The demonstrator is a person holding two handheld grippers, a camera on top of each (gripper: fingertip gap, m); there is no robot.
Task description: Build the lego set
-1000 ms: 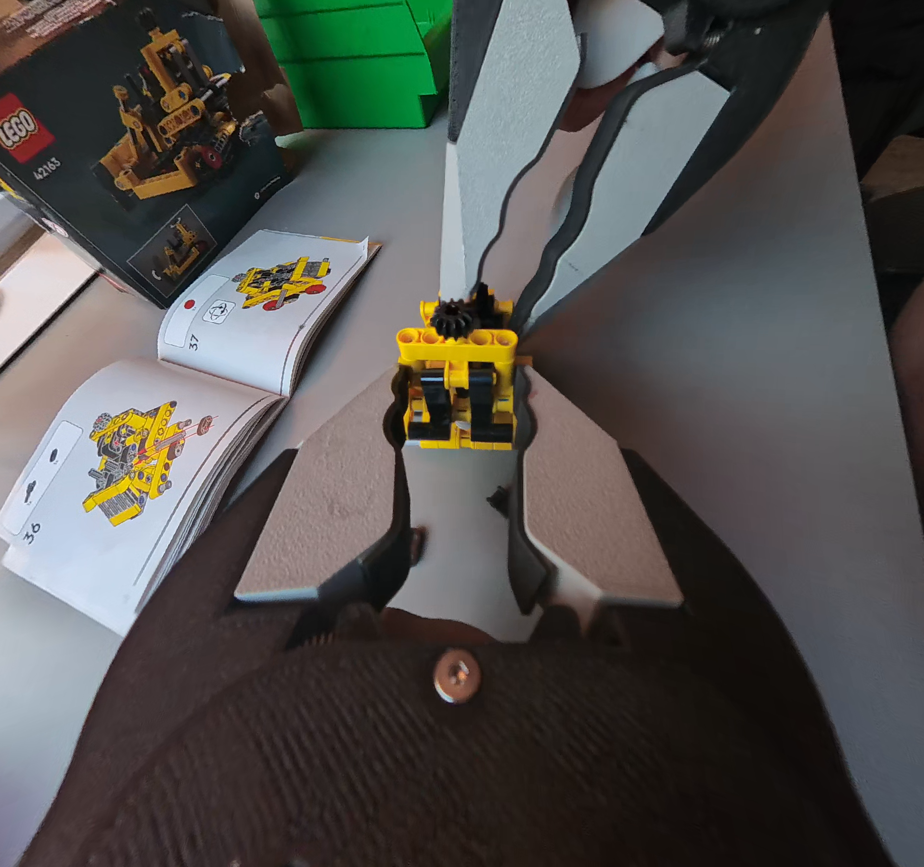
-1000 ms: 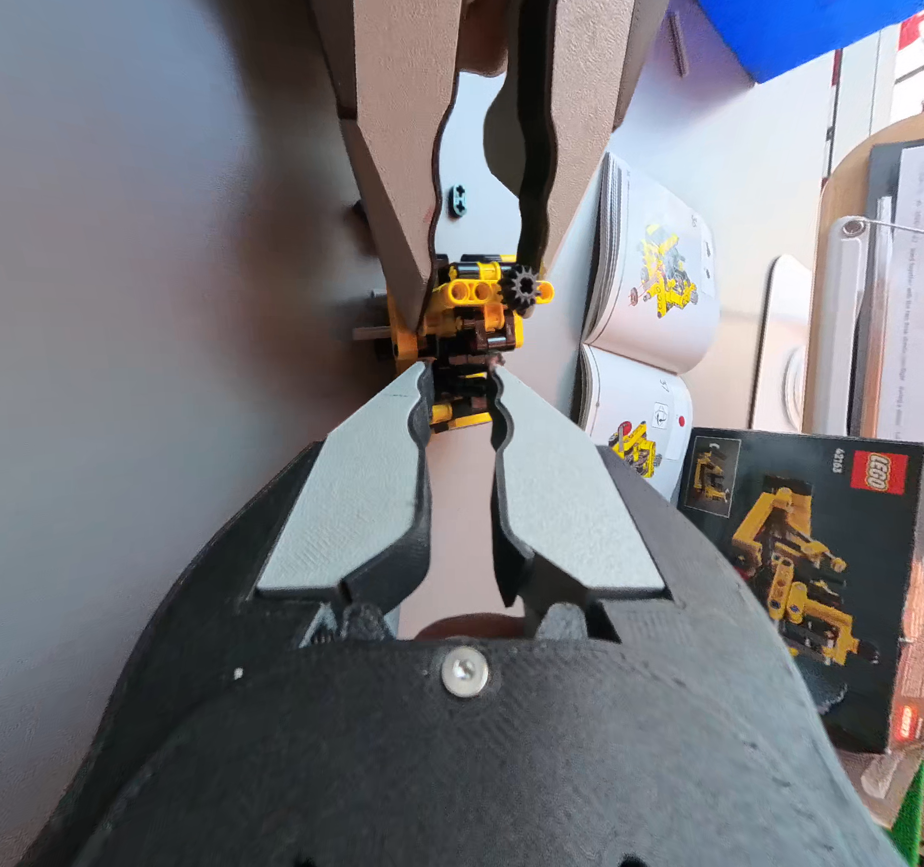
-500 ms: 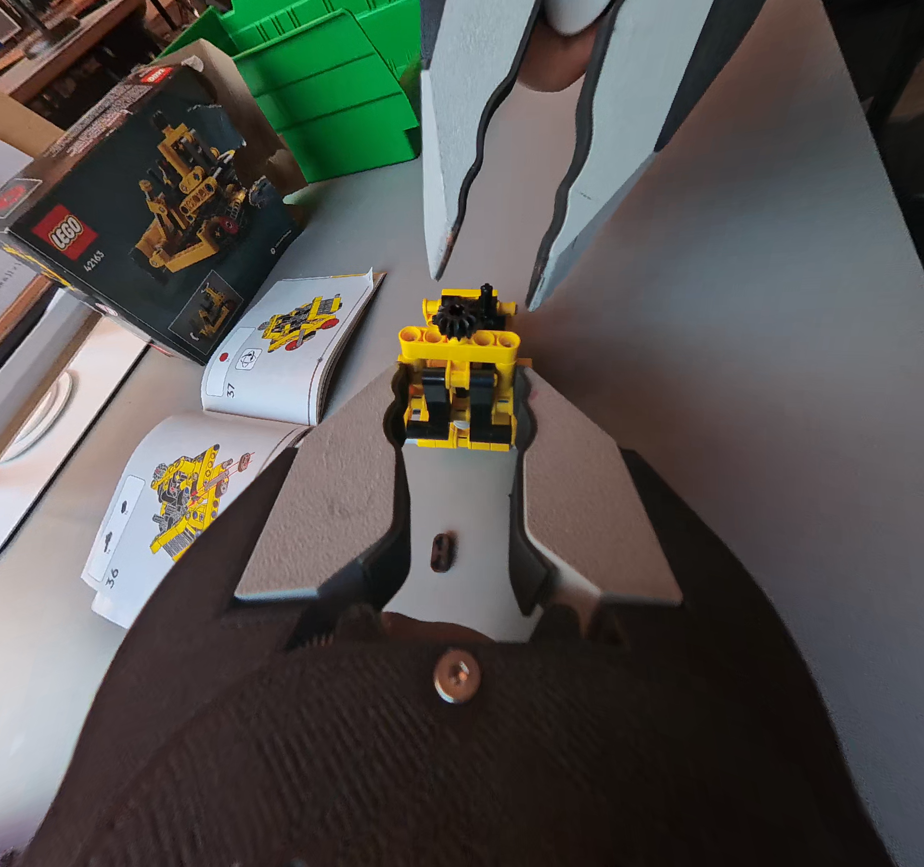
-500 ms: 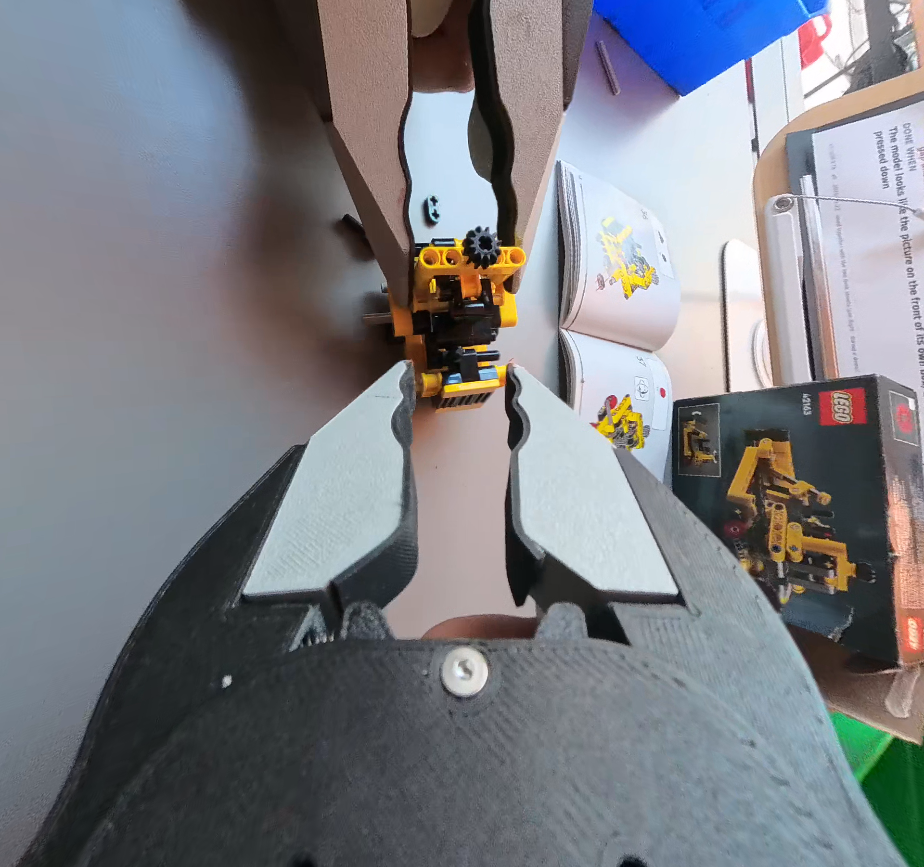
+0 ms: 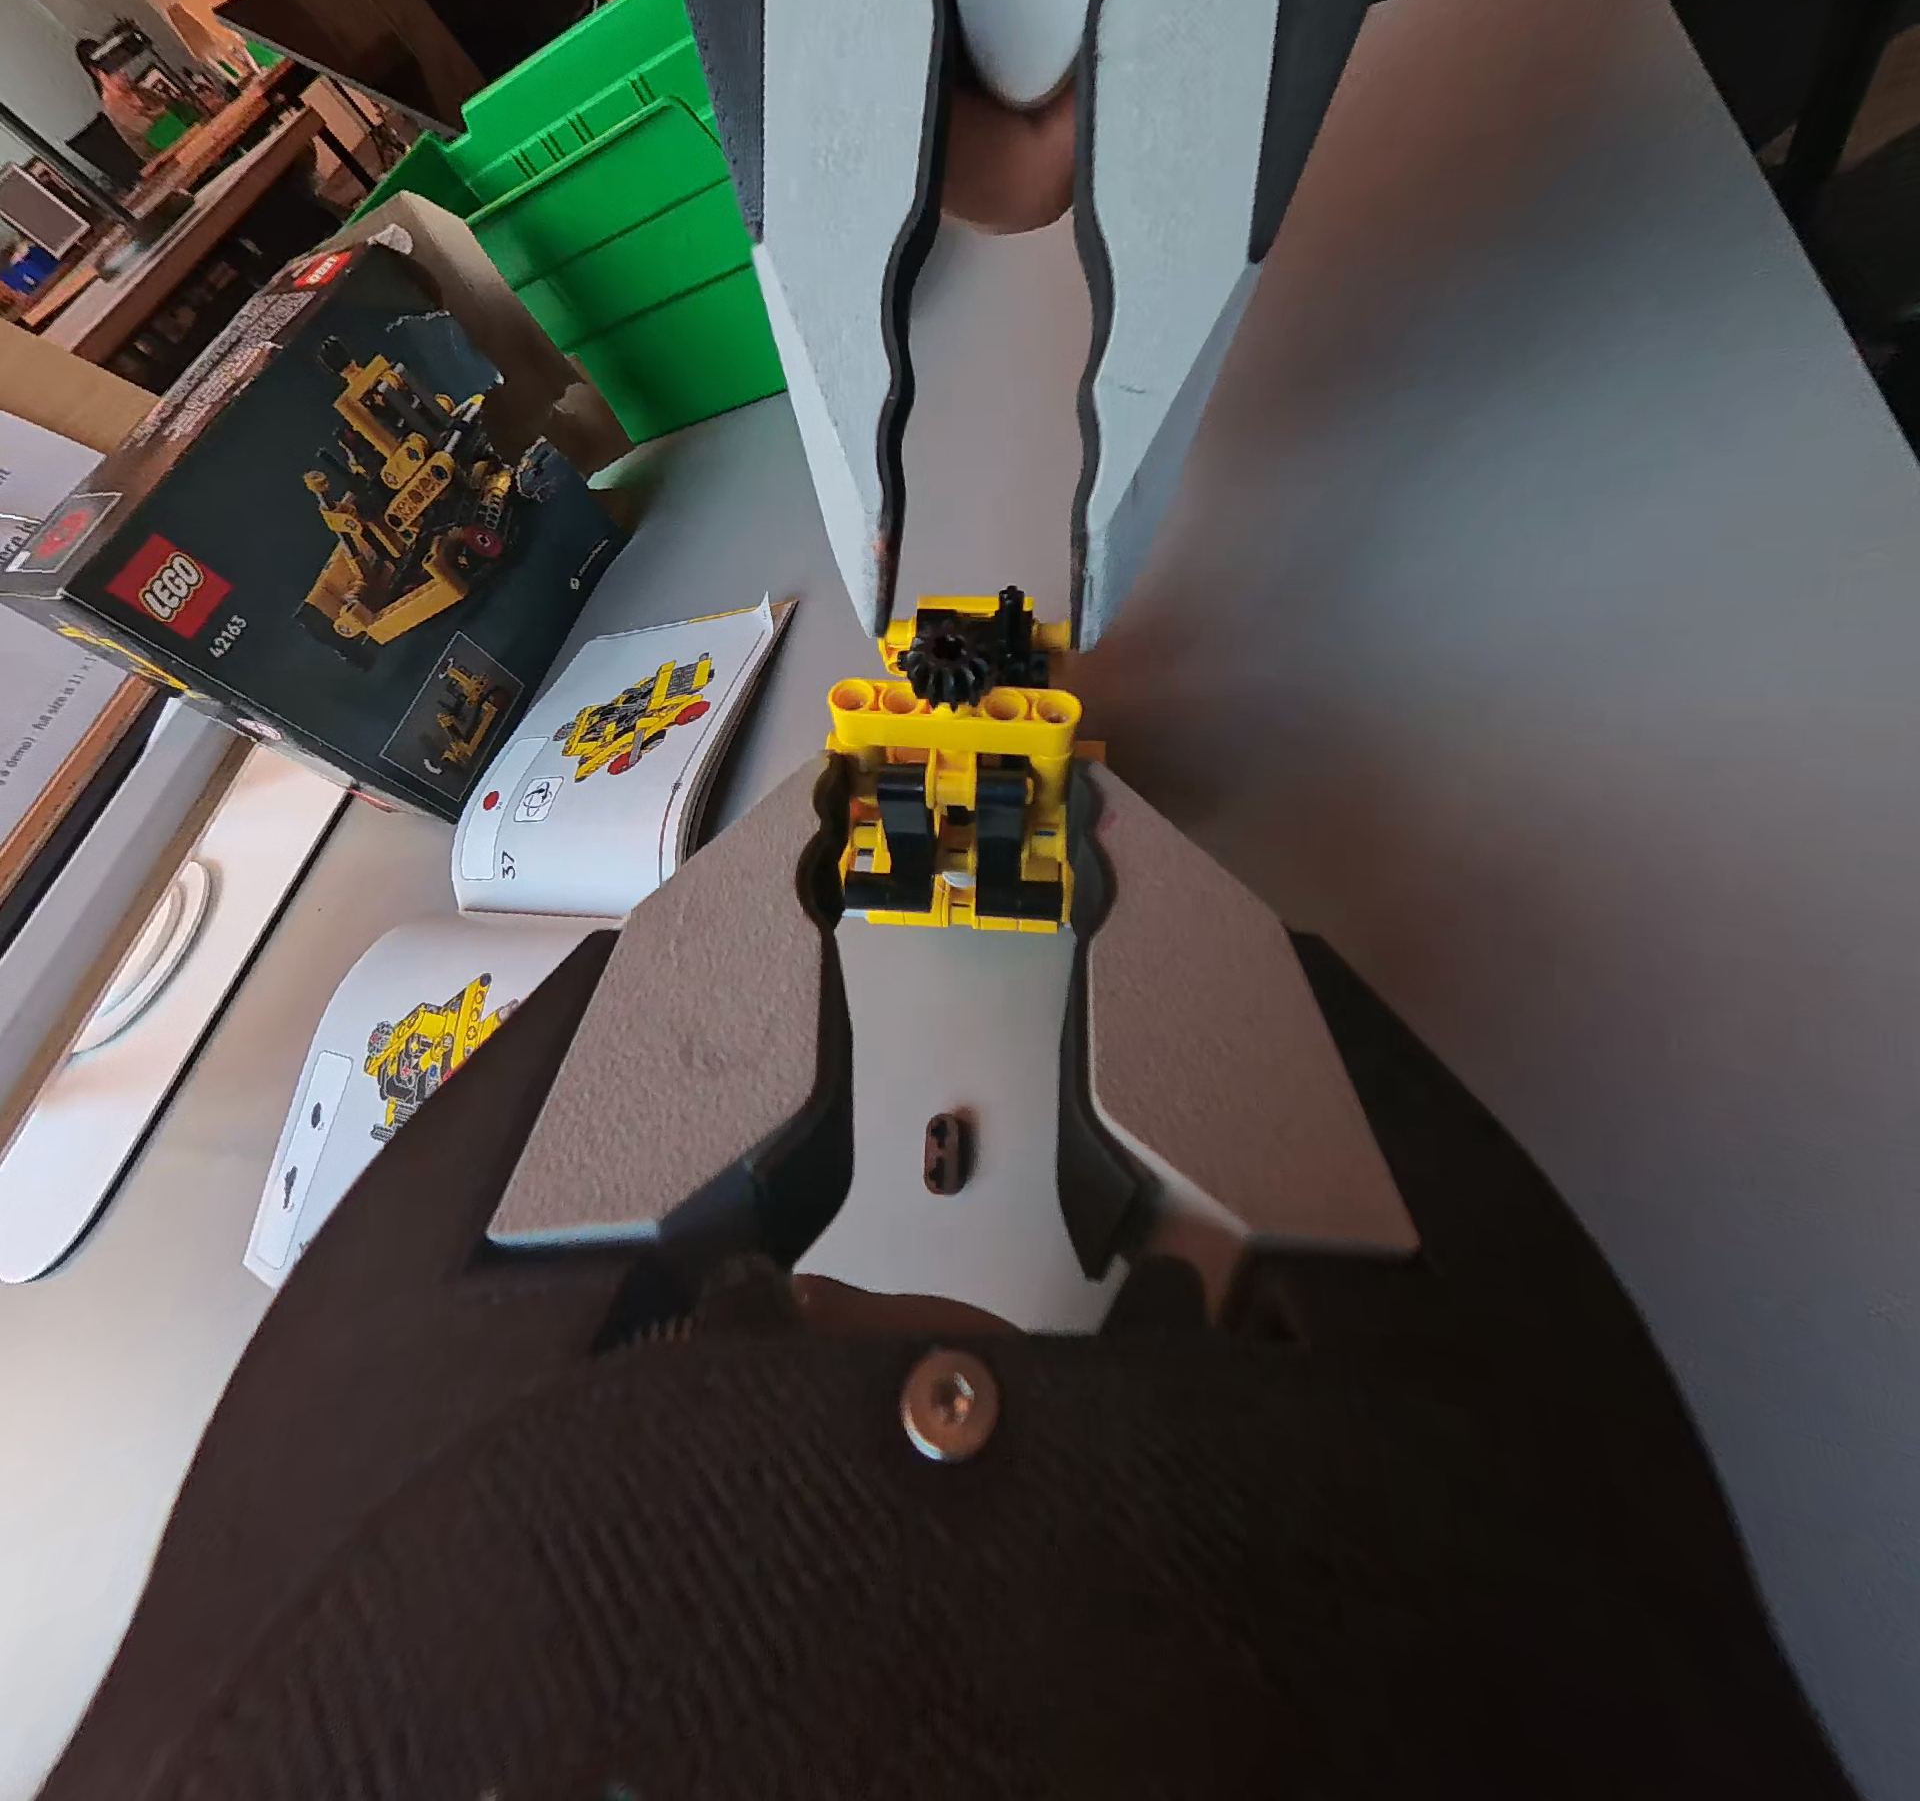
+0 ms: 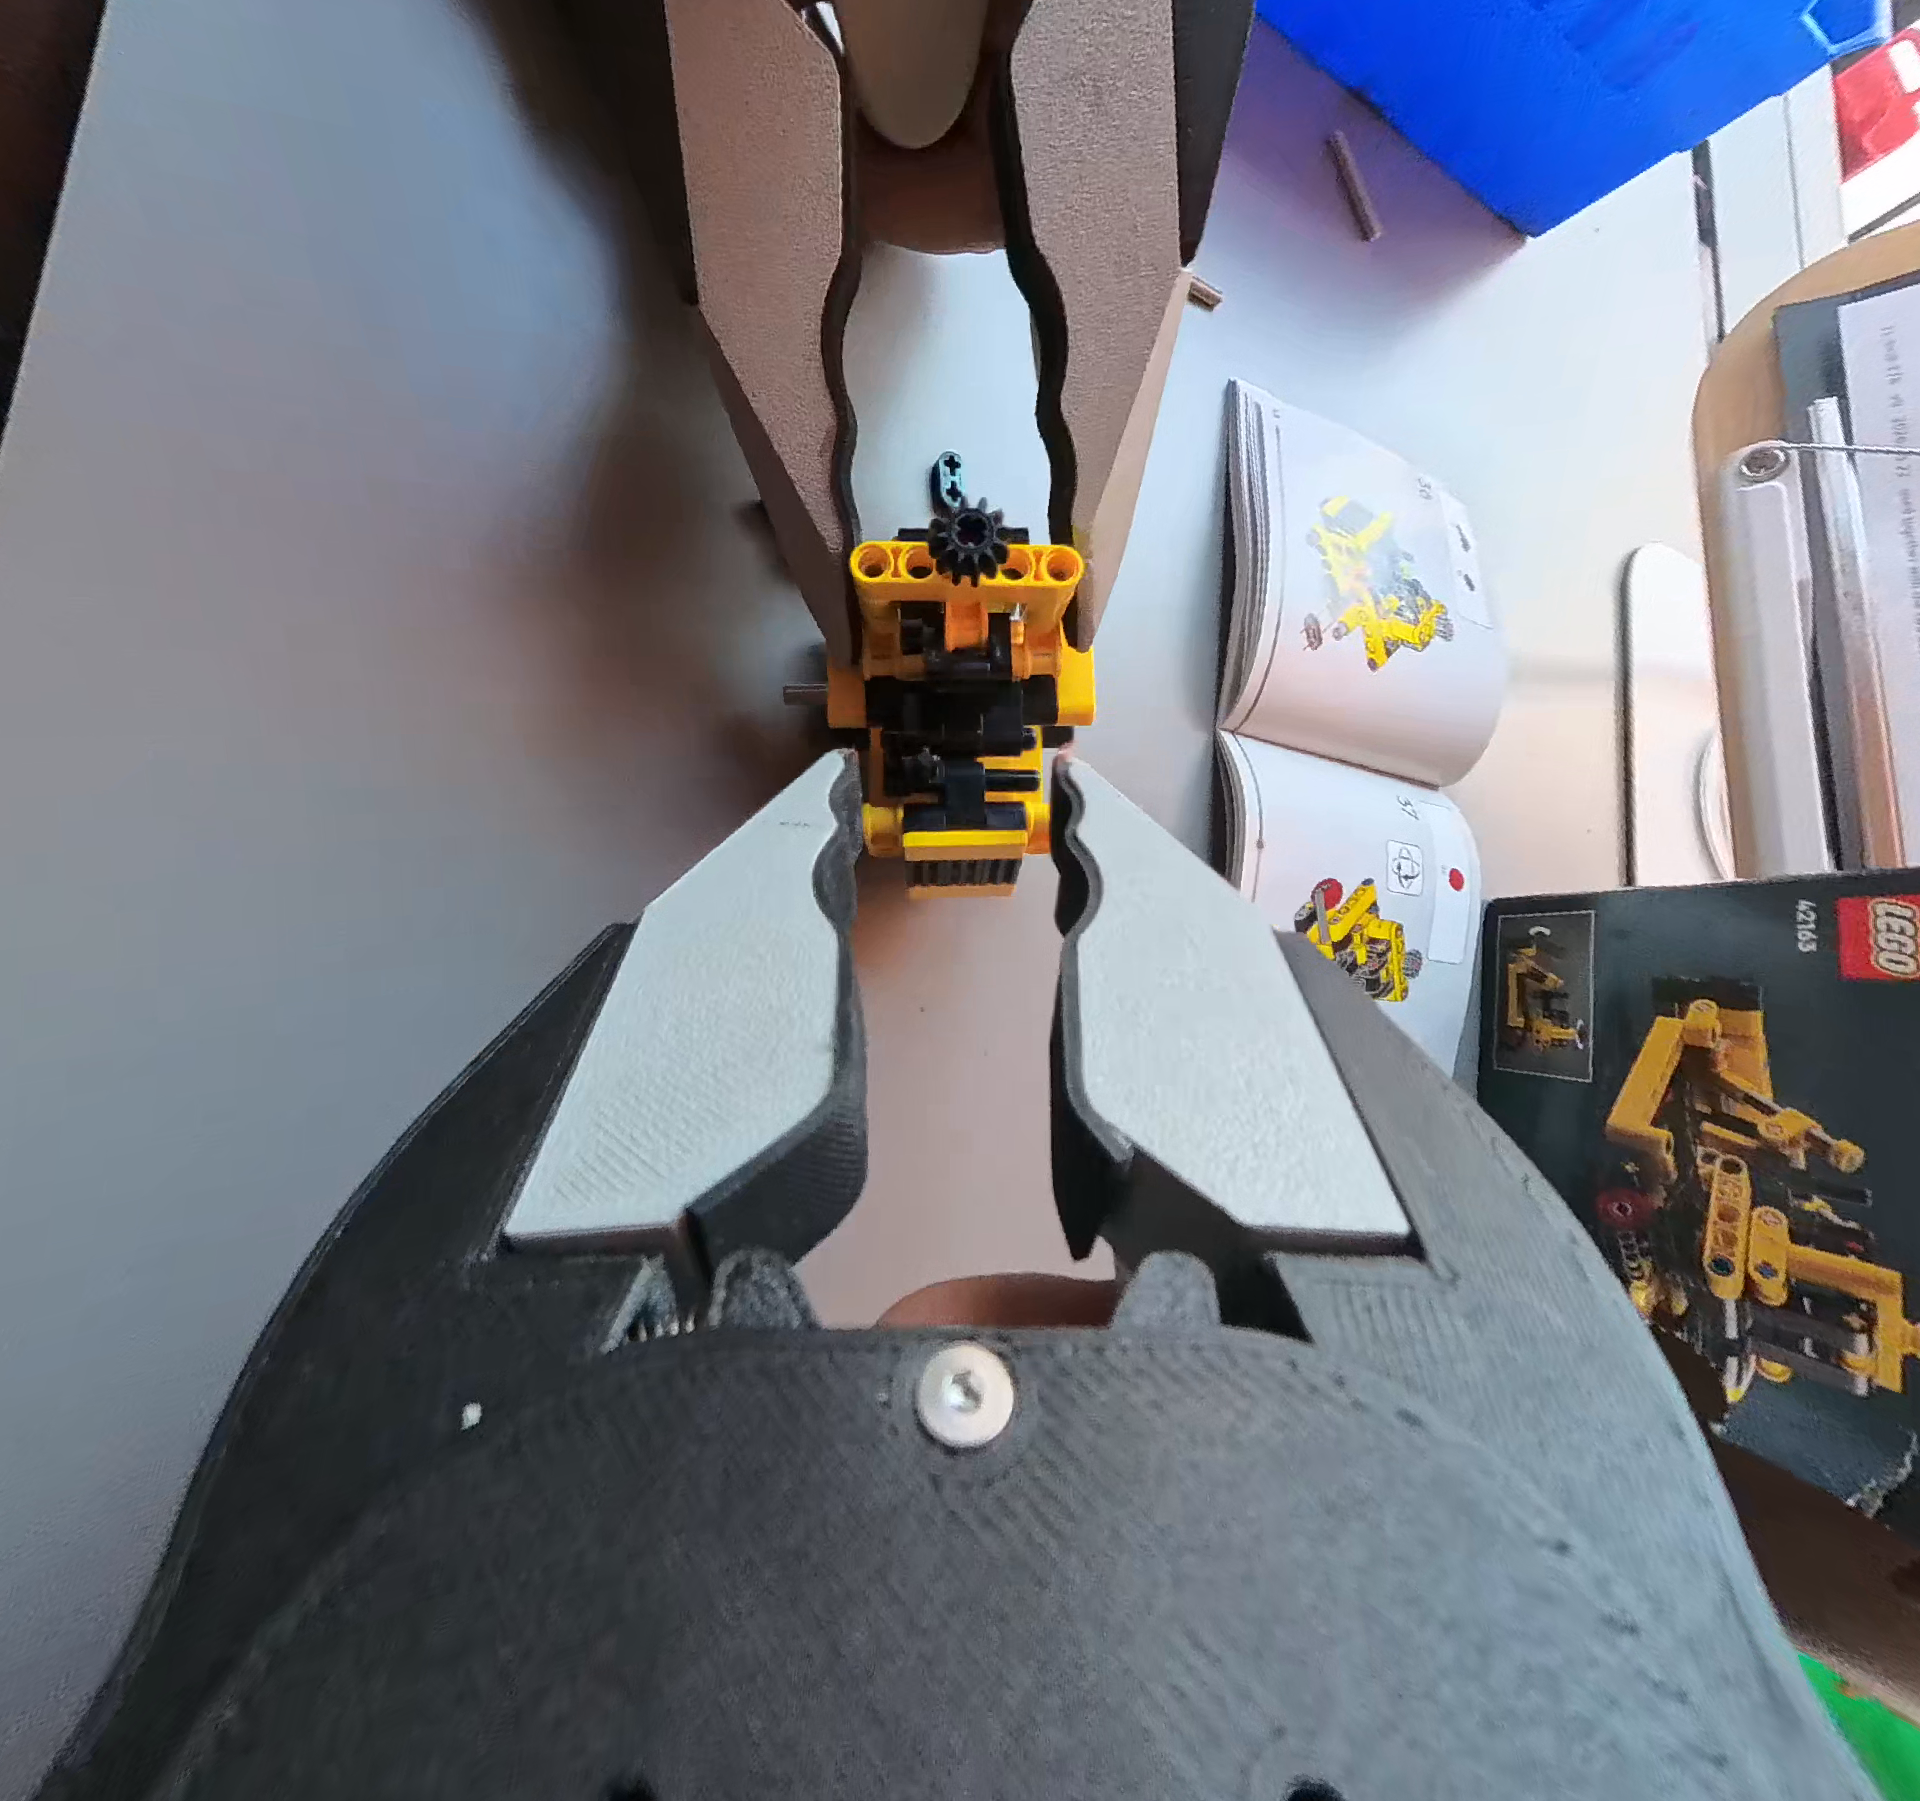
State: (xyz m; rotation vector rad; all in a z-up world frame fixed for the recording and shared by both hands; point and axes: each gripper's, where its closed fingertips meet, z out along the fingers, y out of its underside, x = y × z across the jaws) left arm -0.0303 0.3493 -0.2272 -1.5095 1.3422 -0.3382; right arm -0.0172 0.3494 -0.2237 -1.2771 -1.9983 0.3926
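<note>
Yellow-and-black lego model (image 5: 951,795) with black gear (image 5: 945,658), between claws

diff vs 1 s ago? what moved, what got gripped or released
The right gripper let go of the black gear, backed off, opened and now brackets the far end of the yellow model; contact unclear. The left gripper stayed shut on the model; the booklet and box stayed put.

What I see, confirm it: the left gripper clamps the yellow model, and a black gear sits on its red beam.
Not quite: the beam under the black gear is yellow, not red, per the left wrist view. The left gripper does clamp the yellow model.
</note>
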